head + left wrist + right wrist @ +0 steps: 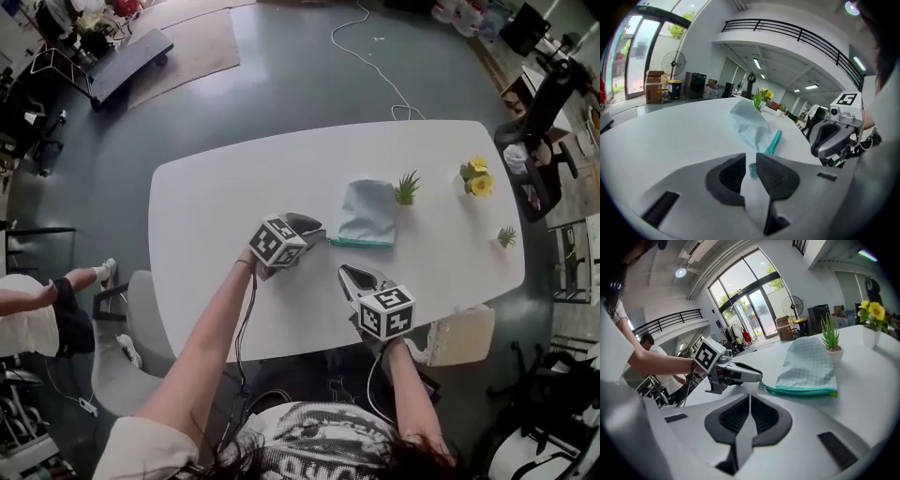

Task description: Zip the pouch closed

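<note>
Plant [407, 187] just beside pouch [367, 214], flowers [477, 178] farther

Head view: the left hand-held gripper [321, 234] covers the near zip end of the pouch [367, 211]. Left gripper view: the zip pull [752, 169] shows only in part between the jaws; the rest is hidden behind them. A person [28, 323] at the head view's left edge is cut off.

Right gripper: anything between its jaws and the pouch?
No. In the head view only bare table separates the right gripper from the pouch; the right gripper view shows the same stretch clear.
</note>
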